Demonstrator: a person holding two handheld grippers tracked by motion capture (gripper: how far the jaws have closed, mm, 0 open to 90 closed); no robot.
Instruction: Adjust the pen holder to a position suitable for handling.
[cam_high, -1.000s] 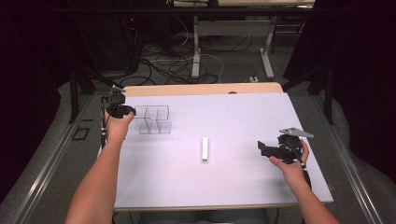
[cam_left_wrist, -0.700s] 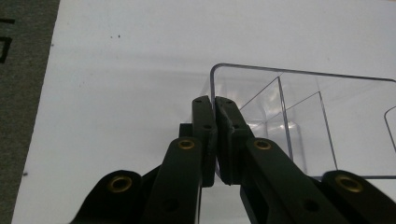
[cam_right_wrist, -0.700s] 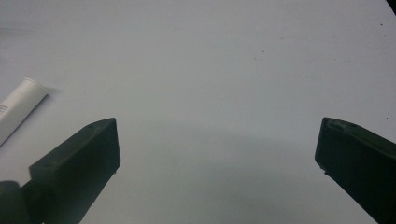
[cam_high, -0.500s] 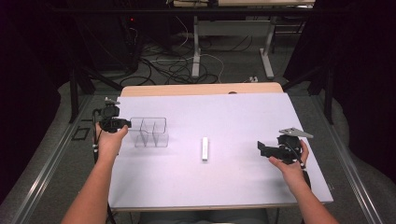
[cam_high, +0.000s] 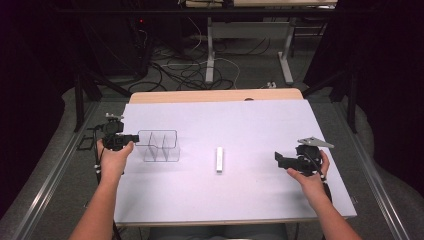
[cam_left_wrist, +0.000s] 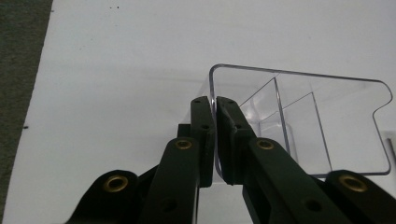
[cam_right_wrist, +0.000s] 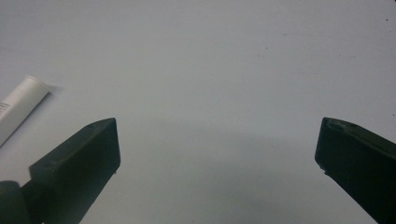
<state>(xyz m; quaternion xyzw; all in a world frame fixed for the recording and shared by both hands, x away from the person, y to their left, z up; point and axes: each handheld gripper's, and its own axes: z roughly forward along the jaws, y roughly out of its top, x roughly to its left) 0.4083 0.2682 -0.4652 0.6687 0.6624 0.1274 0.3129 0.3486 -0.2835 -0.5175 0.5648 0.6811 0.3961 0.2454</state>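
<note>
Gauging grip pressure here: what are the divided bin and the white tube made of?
The divided bin looks like clear, glossy hard plastic: the table shows through its thin walls and the rim glints. The white tube is matte and opaque, probably plastic; it is too small to be sure.

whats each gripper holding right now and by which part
Left tongs pinch the clear divided box by its end wall; right tongs hold nothing.

place: lab – white table (cam_high: 250, 200) | dark curtains | floor cables (cam_high: 200, 75) – desk legs behind
</note>
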